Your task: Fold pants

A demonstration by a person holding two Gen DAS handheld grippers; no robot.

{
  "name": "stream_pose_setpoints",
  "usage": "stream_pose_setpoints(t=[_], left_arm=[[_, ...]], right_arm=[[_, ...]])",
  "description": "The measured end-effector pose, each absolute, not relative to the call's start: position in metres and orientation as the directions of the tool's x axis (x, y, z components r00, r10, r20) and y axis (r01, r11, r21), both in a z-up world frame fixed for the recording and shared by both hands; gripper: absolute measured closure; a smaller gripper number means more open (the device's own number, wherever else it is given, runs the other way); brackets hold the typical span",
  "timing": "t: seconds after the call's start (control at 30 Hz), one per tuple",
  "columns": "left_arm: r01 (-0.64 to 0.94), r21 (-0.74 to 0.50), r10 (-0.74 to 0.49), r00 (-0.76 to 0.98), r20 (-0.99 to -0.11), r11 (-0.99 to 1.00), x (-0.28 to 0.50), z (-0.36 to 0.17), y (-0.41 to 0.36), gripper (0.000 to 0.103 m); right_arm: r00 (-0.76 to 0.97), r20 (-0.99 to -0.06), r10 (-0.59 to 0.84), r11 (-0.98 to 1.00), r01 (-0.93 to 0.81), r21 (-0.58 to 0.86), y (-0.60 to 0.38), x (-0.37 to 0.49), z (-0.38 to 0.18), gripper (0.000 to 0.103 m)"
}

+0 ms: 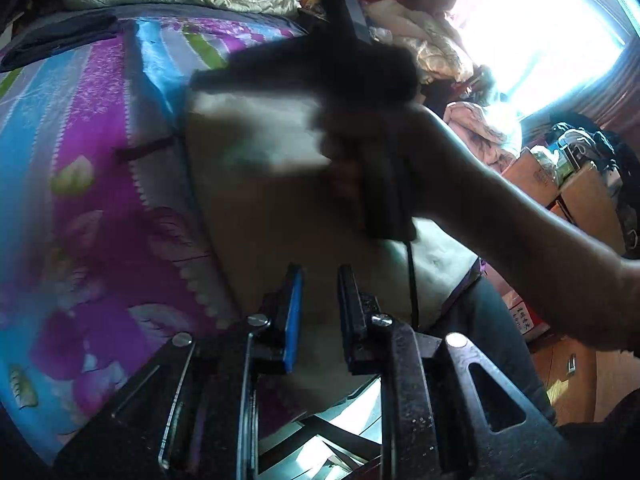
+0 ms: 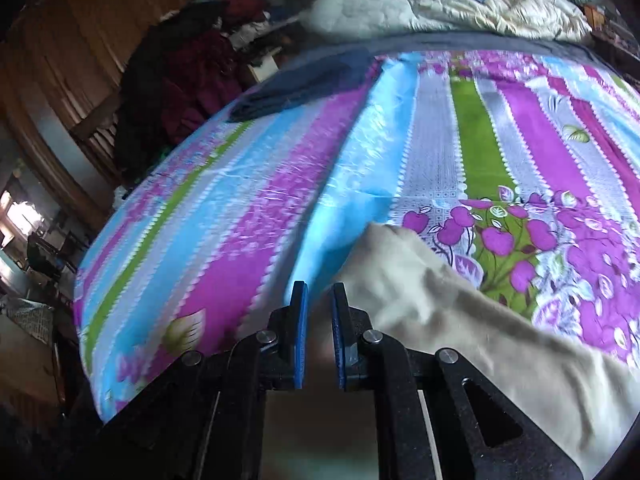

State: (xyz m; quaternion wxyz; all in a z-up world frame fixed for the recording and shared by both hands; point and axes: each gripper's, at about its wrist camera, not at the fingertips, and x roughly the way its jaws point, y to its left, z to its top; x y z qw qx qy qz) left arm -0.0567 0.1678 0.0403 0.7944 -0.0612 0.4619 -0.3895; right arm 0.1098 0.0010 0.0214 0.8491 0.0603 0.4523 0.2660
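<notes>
Beige pants [image 1: 280, 220] lie on the striped floral bedsheet [image 1: 100, 140] near the bed's front edge. My left gripper [image 1: 319, 276] hovers just over their near end, jaws a small gap apart, with cloth showing through the gap but not pinched. A person's hand [image 1: 400, 152] carries the blurred, dark right gripper body [image 1: 372, 76] across the pants, with a pale flap of cloth beside it. In the right wrist view my right gripper [image 2: 319, 292] is shut on the pants [image 2: 460, 320]. The cloth trails off to the right and under the jaws.
A folded dark blue garment [image 2: 300, 84] lies at the sheet's [image 2: 400, 140] far left, and a white quilt [image 2: 440, 4] is bunched at the head of the bed. Clothes [image 2: 180, 80] are piled left of the bed. Cardboard boxes [image 1: 560, 184] and a bright window [image 1: 540, 28] are on the right.
</notes>
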Motion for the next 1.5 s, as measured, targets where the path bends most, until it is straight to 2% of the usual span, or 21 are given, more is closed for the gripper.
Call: stream_pose_setpoints(t=[0.03,0.07,0.13,0.2,0.23,0.3,0.4,0.47,0.5,0.53,0.57,0.63,0.73,0.9,1.03,1.07,1.37,1.43,1.5], left_arm=[[0.566,-0.453,-0.667,0.251,-0.701,0.689,-0.057,0.029,0.163,0.075],[0.565,-0.452,-0.674,0.276,-0.685,0.69,-0.058,0.023,0.161,0.076],[0.524,-0.51,-0.703,0.277,-0.656,0.682,-0.053,0.02,0.166,0.076],[0.526,-0.516,-0.706,0.26,-0.659,0.676,-0.051,0.021,0.167,0.077],[0.542,-0.493,-0.694,0.26,-0.671,0.681,-0.052,0.022,0.167,0.082],[0.548,-0.47,-0.676,0.264,-0.688,0.692,-0.053,0.031,0.171,0.084],[0.517,-0.424,-0.633,0.342,-0.694,0.744,-0.057,0.048,0.187,0.083],[0.478,-0.465,-0.649,0.364,-0.668,0.745,-0.054,0.055,0.203,0.078],[0.453,-0.487,-0.654,0.371,-0.659,0.747,-0.051,0.055,0.209,0.076],[0.426,-0.515,-0.663,0.376,-0.647,0.744,-0.047,0.055,0.216,0.074],[0.402,-0.548,-0.678,0.372,-0.634,0.733,-0.042,0.053,0.222,0.074],[0.388,-0.575,-0.694,0.376,-0.614,0.72,-0.028,0.054,0.223,0.074],[0.464,-0.516,-0.688,0.375,-0.621,0.719,-0.008,0.058,0.201,0.073],[0.519,-0.395,-0.621,0.387,-0.682,0.758,0.041,0.048,0.167,0.073],[0.483,-0.375,-0.573,0.372,-0.73,0.791,0.067,0.032,0.165,0.073],[0.475,-0.357,-0.553,0.379,-0.742,0.804,0.069,0.028,0.165,0.07],[0.452,-0.441,-0.61,0.352,-0.71,0.775,0.051,0.028,0.179,0.065],[0.443,-0.473,-0.629,0.33,-0.704,0.762,0.052,0.026,0.178,0.059],[0.432,-0.527,-0.663,0.275,-0.696,0.732,0.051,0.023,0.179,0.057]], right_arm=[[0.44,-0.755,0.486,0.861,-0.392,0.325,0.003,0.126,0.011,0.103],[0.438,-0.726,0.53,0.84,-0.39,0.378,-0.002,0.136,0.009,0.103],[0.513,-0.722,0.464,0.885,-0.299,0.356,-0.018,0.151,0.013,0.103],[0.581,-0.738,0.344,0.936,-0.152,0.317,-0.044,0.155,0.018,0.098],[0.624,-0.709,0.328,0.933,-0.098,0.345,-0.062,0.149,0.026,0.096],[0.702,-0.618,0.353,0.902,-0.079,0.425,-0.095,0.121,0.051,0.093],[0.743,-0.538,0.398,0.883,-0.151,0.444,-0.136,0.057,0.095,0.069],[0.764,-0.513,0.392,0.892,-0.18,0.414,-0.168,0.006,0.116,0.049],[0.764,-0.516,0.387,0.897,-0.183,0.402,-0.185,-0.017,0.121,0.042],[0.759,-0.531,0.378,0.903,-0.176,0.391,-0.203,-0.037,0.121,0.027],[0.753,-0.554,0.355,0.915,-0.156,0.373,-0.22,-0.054,0.119,0.019],[0.73,-0.613,0.304,0.937,-0.111,0.332,-0.25,-0.083,0.107,0.018],[0.682,-0.68,0.269,0.94,-0.032,0.34,-0.288,-0.116,0.083,0.018],[0.703,-0.656,0.276,0.904,0.042,0.425,-0.309,-0.152,0.058,0.018],[0.702,-0.649,0.294,0.875,0.074,0.477,-0.304,-0.166,0.04,0.018],[0.696,-0.654,0.297,0.875,0.076,0.479,-0.3,-0.167,0.037,0.018],[0.695,-0.658,0.291,0.874,0.087,0.479,-0.301,-0.157,0.031,0.018],[0.695,-0.659,0.289,0.876,0.086,0.475,-0.303,-0.152,0.032,0.018],[0.688,-0.664,0.293,0.883,0.073,0.464,-0.303,-0.149,0.031,0.018]])
